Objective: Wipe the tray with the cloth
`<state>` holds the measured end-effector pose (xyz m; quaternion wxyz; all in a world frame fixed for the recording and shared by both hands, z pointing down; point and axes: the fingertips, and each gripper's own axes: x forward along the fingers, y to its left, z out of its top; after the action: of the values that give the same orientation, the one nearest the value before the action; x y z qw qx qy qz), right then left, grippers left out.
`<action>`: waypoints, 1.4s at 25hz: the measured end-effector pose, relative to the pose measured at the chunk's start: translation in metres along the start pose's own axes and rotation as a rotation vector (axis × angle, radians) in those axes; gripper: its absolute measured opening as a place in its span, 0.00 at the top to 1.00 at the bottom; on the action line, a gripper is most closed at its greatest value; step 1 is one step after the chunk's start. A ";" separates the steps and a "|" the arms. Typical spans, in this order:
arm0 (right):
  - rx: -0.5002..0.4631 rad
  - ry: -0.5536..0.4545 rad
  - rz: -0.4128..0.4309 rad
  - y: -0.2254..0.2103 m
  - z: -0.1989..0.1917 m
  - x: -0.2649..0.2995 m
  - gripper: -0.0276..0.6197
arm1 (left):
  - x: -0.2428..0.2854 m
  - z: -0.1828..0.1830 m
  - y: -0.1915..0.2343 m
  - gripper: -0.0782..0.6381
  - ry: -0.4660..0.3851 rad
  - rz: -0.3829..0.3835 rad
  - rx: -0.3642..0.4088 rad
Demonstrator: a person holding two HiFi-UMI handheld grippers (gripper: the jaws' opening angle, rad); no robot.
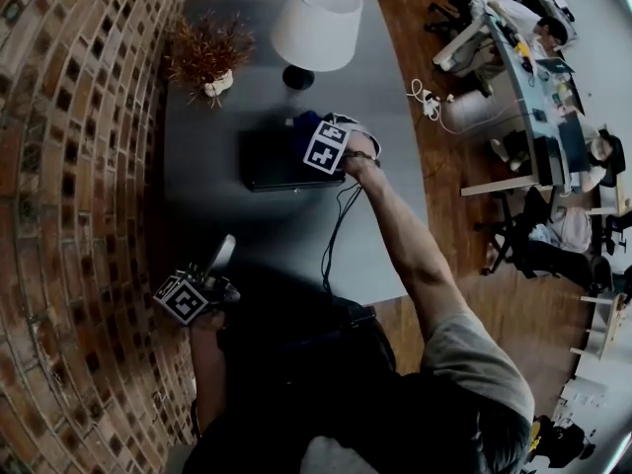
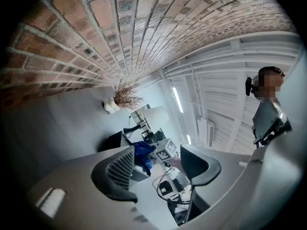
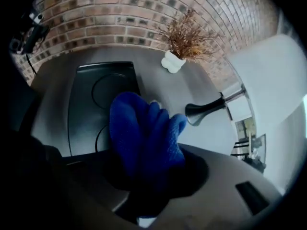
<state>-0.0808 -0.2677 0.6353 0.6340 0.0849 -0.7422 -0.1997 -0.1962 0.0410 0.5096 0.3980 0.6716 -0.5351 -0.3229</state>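
1. At far left, a brick wall flanks the grey desk. The left tongs hang by the desk's near left edge, jaws partly apart with nothing between them, and well away from the work.

2. A dried plant in a white pot stands at the back of the desk, beyond the tray.

3. At centre, the dark tray lies flat on the desk, with its long axis running left to right in the head view.

4. The right tongs are drawn in narrow on the bunched blue cloth and sit at the tray's far right corner. Whether the cloth touches the tray's surface cannot be told.

5. In the right gripper view, the tray's bare floor stretches ahead and to the left of the cloth. The right hand is plainly the nearer, and the coming stroke would likely run leftward along the tray's length.

6. At right, a white-shaded lamp stands just behind the tray's right end, close enough to catch on a careless swing.
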 end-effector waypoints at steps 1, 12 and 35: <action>-0.026 0.005 -0.002 0.010 -0.001 -0.002 0.76 | -0.001 0.001 0.000 0.47 -0.003 0.002 0.002; -0.122 0.031 0.106 0.049 -0.028 -0.054 0.75 | 0.007 -0.009 0.001 0.47 0.031 -0.007 -0.014; 0.400 -0.042 0.187 0.121 -0.158 -0.052 0.76 | 0.078 -0.006 0.039 0.48 0.206 0.069 0.224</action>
<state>0.0978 -0.1679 0.6554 0.6049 0.1358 -0.7846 0.0096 -0.1922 -0.0385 0.5458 0.3843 0.7226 -0.5466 -0.1768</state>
